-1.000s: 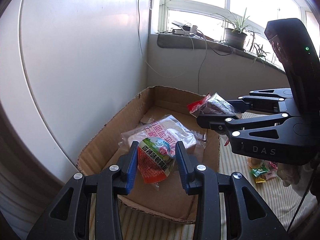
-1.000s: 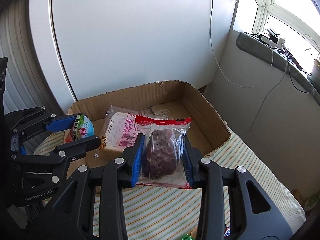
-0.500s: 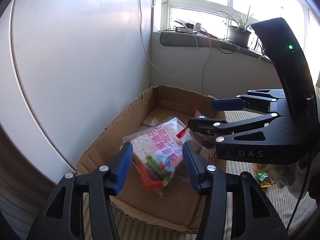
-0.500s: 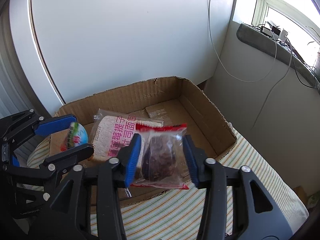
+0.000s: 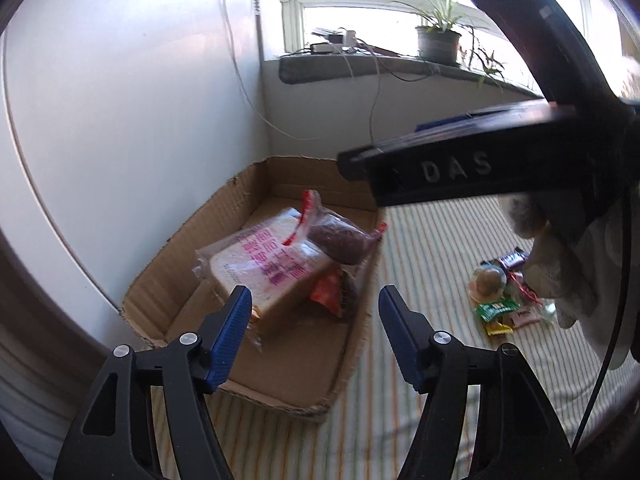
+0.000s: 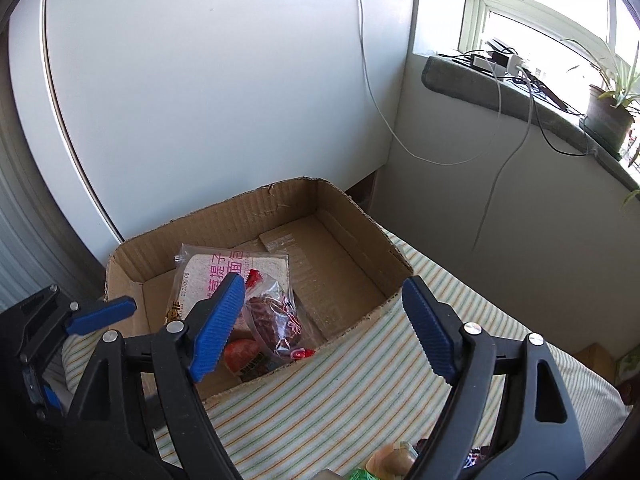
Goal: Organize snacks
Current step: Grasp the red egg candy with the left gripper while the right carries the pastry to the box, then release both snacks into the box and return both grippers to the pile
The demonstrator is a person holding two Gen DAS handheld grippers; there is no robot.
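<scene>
Both tools are hovering spread and empty above a cardboard box (image 5: pixel 192 280) on a striped cloth: the left tool (image 5: pixel 314 328) is angling down toward the box from its near end, the right tool (image 6: pixel 324 320) from its long side. Inside, a bread packet (image 5: pixel 264 276) is lying flat — its long axis running from 7 toward 1 o'clock in the left view — with a dark pastry packet (image 5: pixel 340 240) leaning across it. A loose snack pile (image 5: pixel 500 296) is sitting at 3 o'clock.
</scene>
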